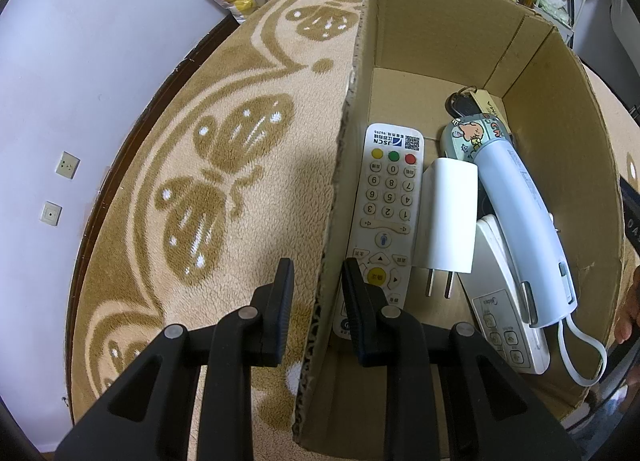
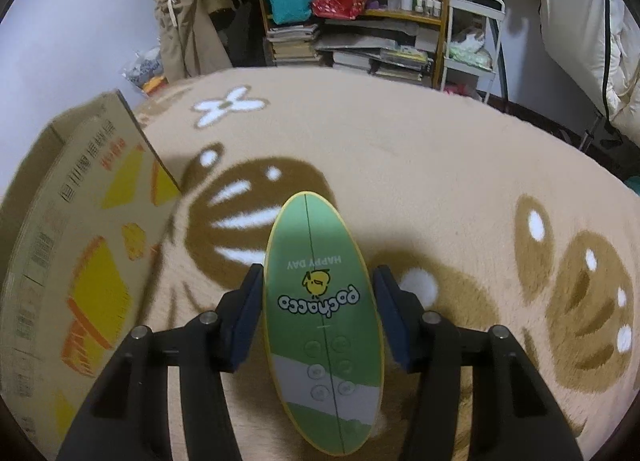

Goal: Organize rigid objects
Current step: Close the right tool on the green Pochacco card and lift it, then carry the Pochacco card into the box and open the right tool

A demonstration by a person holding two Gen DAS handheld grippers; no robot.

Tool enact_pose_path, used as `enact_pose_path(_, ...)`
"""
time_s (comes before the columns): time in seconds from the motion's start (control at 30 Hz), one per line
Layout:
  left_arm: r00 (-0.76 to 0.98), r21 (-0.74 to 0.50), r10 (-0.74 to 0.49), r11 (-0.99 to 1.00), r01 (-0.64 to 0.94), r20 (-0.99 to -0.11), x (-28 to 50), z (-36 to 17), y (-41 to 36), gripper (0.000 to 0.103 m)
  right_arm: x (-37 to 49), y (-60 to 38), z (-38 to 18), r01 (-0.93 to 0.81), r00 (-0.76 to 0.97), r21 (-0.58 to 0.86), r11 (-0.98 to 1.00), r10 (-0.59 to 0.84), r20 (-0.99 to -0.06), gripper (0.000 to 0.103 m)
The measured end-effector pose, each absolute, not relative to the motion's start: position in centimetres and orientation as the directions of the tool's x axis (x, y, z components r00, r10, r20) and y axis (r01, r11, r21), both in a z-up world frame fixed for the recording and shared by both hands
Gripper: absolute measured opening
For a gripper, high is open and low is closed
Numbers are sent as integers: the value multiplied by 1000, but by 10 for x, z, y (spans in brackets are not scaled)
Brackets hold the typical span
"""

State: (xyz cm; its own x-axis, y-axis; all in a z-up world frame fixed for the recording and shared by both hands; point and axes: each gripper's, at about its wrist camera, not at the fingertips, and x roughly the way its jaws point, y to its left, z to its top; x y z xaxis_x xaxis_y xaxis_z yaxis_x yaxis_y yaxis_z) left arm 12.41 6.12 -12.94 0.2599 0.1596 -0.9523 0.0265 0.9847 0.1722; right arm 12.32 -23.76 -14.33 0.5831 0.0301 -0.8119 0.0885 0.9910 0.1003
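Nearest in the right wrist view, the right gripper (image 2: 322, 321) has its fingers on both sides of a green remote (image 2: 324, 325); the grip looks firm, though the right pad perhaps is not touching. It is above the blanket (image 2: 440, 181), and the cardboard box (image 2: 80, 241) stands at the frame's left. The left gripper (image 1: 318, 303) straddles the box wall (image 1: 344, 165), not pressed closed. Inside lie already a white remote (image 1: 386, 217), a charger (image 1: 450, 221) and a blue device (image 1: 520, 221). I judge only the green one remains.
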Motion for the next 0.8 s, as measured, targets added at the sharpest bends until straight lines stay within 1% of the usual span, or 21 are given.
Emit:
enact_pose_path(0.23, 259, 172, 159, 985, 25, -953, 124, -130, 61, 24, 121, -221, -120, 35, 617, 125, 992, 77, -783, 58)
enact_pose_path(0.43, 260, 174, 161, 984, 27, -952, 124, -129, 61, 24, 122, -205, -83, -29, 662, 167, 985, 145, -736, 58)
enact_pose_path(0.67, 260, 178, 165, 984, 28, -951, 123, -129, 61, 24, 124, -171, -38, -141, 706, 245, 959, 271, -655, 58)
enact_pose_path(0.8, 260, 177, 164, 984, 28, -952, 124, -129, 61, 24, 131, -150, -31, -186, 691, 313, 932, 350, -632, 58)
